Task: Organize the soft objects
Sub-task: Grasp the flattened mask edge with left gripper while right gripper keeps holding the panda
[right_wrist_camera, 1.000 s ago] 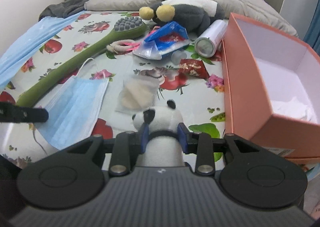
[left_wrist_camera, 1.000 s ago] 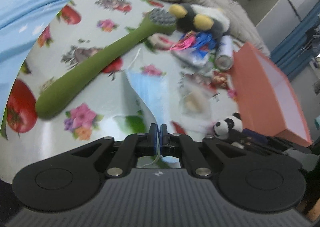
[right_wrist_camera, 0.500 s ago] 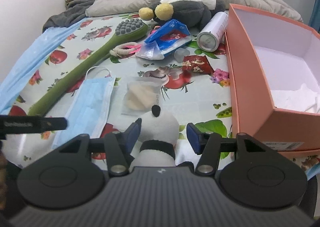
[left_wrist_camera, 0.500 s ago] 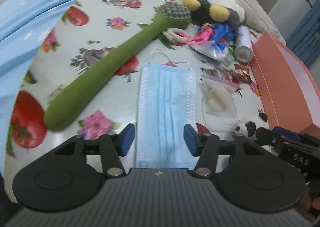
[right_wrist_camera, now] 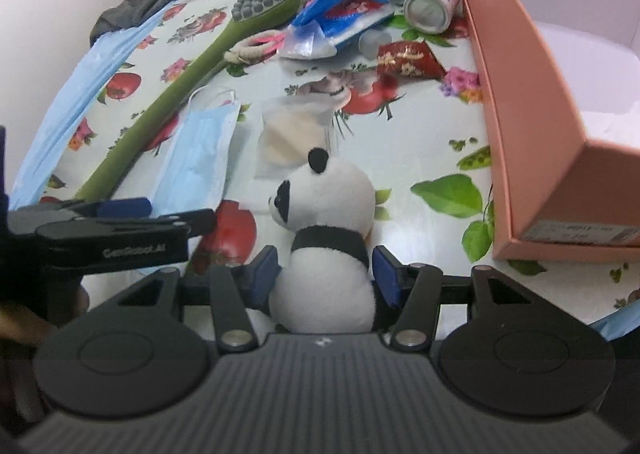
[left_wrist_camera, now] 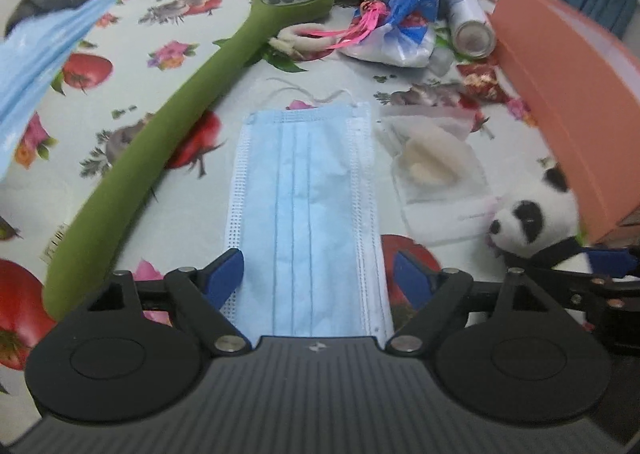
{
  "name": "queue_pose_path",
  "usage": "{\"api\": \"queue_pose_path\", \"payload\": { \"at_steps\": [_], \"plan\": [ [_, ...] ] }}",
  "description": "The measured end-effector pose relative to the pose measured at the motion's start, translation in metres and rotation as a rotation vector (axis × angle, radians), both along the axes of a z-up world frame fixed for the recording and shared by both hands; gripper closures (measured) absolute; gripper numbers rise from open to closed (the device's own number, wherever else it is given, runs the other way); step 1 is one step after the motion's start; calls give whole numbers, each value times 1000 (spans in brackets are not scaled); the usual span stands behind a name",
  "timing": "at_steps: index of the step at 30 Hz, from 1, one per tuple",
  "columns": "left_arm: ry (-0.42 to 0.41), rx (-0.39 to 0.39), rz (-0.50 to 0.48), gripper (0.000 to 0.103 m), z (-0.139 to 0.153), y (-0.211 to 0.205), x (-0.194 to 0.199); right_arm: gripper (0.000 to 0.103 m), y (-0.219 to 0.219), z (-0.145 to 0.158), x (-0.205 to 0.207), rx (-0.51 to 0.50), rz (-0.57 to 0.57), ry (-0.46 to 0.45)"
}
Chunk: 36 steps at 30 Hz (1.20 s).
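Early going. Left gripper jaws opening, straddling flat face mask, ungripped. Right gripper brackets panda plush, grip uncertain. Orange box nearly empty.

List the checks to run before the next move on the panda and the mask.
1. Left gripper off the face mask: ok. Its fingers are opening and the mask lies flat between them.
2. Panda plush centred in the right gripper: ok.
3. Right fingers pressing the panda: cannot tell.
4. Orange box open, with room inside: ok.
5. Tablecloth between panda and box bare: ok.
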<state>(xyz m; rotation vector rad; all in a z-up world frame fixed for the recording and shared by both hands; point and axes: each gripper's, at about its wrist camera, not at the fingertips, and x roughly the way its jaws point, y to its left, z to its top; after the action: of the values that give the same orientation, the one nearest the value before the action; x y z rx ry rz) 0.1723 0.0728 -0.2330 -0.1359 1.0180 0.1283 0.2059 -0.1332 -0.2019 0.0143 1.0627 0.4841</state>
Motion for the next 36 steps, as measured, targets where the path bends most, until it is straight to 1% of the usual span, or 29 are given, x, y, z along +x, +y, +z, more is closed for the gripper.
{"api": "queue_pose_path", "payload": {
  "at_steps": [3,4,8,14,18,21,23,24,25,26,27,28,32,36],
  "plan": [
    [9,64,-11,17,-4,-3,1,50,-1,0,-2,3,20,-12],
    [7,71,-12,17,-5,-3,1,52,-1,-1,-1,2,24,-10],
    [7,56,-3,17,-5,0,1,55,-3,-2,1,8,25,-10],
    [-3,44,-17,22,-4,4,-1,56,-8,0,5,35,18,-5],
    [-13,37,-23,30,-3,8,-3,57,-13,2,8,29,5,-15],
    [-13,37,-17,39,-1,12,-4,57,-16,2,8,30,-3,-15],
    [-11,35,-13,59,2,13,-4,57,-17,3,7,28,-8,-17],
    [-9,29,-5,65,4,15,-4,57,-18,3,7,29,-11,-17],
    [-7,20,3,77,5,17,-4,57,-18,4,7,28,-13,-19],
    [-7,8,10,81,7,19,-5,57,-19,5,6,26,-14,-22],
    [-7,0,15,88,9,20,-6,57,-20,6,5,25,-15,-26],
    [-11,-5,18,91,11,19,-8,57,-21,6,4,25,-15,-27],
    [-46,-21,23,94,26,11,-16,57,-27,11,0,29,-16,-39],
    [-92,-22,29,95,48,-3,-20,57,-32,22,-2,40,-22,-61]
  ]
}}
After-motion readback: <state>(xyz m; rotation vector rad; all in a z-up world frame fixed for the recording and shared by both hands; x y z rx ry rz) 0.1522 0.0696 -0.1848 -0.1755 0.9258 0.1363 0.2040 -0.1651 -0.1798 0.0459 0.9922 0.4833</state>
